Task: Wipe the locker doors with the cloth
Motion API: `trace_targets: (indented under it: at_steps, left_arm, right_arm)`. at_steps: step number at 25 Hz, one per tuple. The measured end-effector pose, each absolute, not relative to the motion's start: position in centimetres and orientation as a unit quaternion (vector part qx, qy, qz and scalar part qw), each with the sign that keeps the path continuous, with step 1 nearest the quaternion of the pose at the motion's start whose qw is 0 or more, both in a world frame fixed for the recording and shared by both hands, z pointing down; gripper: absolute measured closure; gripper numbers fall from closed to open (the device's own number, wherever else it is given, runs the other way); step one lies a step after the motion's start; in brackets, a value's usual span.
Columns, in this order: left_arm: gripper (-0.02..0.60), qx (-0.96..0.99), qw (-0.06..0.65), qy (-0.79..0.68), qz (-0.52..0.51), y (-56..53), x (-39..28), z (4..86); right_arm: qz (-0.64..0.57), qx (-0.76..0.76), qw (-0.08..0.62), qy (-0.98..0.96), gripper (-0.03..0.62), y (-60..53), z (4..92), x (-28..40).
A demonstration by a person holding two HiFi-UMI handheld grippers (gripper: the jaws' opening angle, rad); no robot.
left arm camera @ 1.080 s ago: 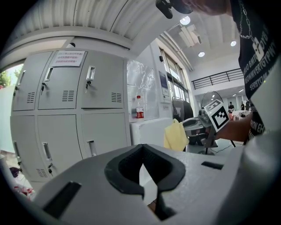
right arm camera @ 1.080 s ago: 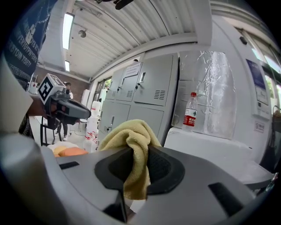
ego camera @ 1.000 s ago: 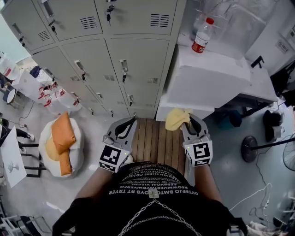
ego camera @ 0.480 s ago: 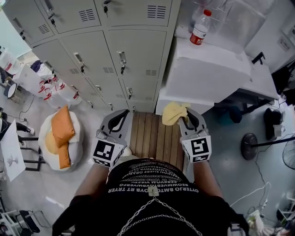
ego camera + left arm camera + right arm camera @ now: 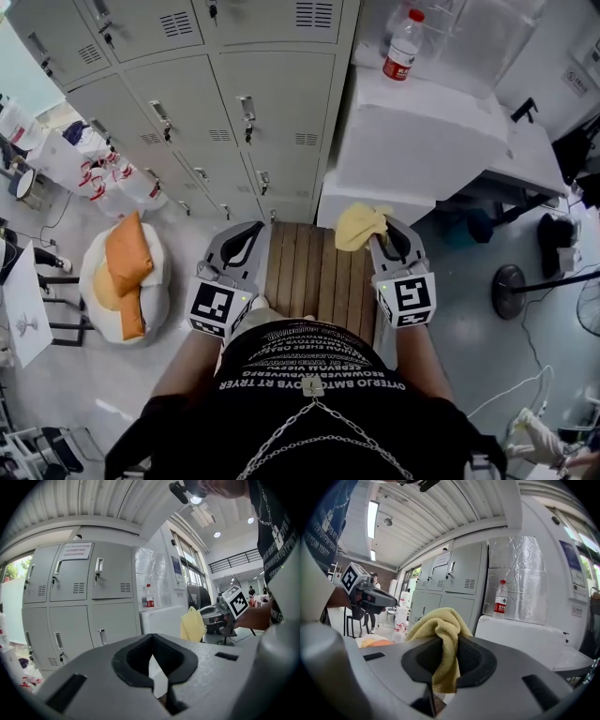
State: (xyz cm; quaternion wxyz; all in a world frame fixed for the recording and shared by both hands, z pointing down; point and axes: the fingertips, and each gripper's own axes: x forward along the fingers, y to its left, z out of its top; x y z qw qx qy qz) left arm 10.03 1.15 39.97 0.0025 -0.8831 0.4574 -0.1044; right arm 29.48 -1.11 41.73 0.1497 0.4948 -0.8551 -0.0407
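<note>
1. Step in hand: carry and approach, as I judge it. No wiping is under way; the cloth (image 5: 360,225) is clear of the locker doors (image 5: 272,103), which lie from 10 to 12 o'clock of you in the head view.
2. Your right gripper (image 5: 382,238) is clamped on the cloth, jaws drawn in tight on the folded yellow fabric with no gap beside it. The right gripper view shows this plainly: right gripper (image 5: 444,654), cloth (image 5: 439,629).
3. Your left gripper (image 5: 249,234) holds nothing. Seen in its own view, the left gripper (image 5: 153,662) has its jaws together, only a sliver of light below the tips.
4. The cloth sits at 1 o'clock, just beyond the jaw tips, above the wooden slats (image 5: 314,272) and near the white box (image 5: 422,150).
5. Its long axis runs 12 to 6 in the right gripper view. The bunched end stands at 12 and spills toward 10; the tail hangs to 6.
6. Next move, my judgement: lift and swing toward 11, then press the bunched end flat on a door panel, minding the handles.
</note>
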Motion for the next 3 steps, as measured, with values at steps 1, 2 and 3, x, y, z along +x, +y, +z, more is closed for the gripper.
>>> trace_targets:
  at_steps: [1,2,3]
  left_arm:
    - [0.577,-0.884,0.002,0.456,-0.105,1.25,10.17,40.07]
    - [0.577,-0.884,0.002,0.455,-0.106,1.35,10.31,40.15]
    - [0.577,-0.885,0.002,0.453,-0.107,1.46,10.44,40.23]
  right_arm:
    - [-0.040,0.497,0.149,-0.854,0.531,-1.02,41.77,29.72]
    - [-0.039,0.500,0.148,-0.853,0.531,-0.94,41.82,29.93]
    - [-0.038,0.502,0.147,-0.852,0.531,-0.85,41.87,30.13]
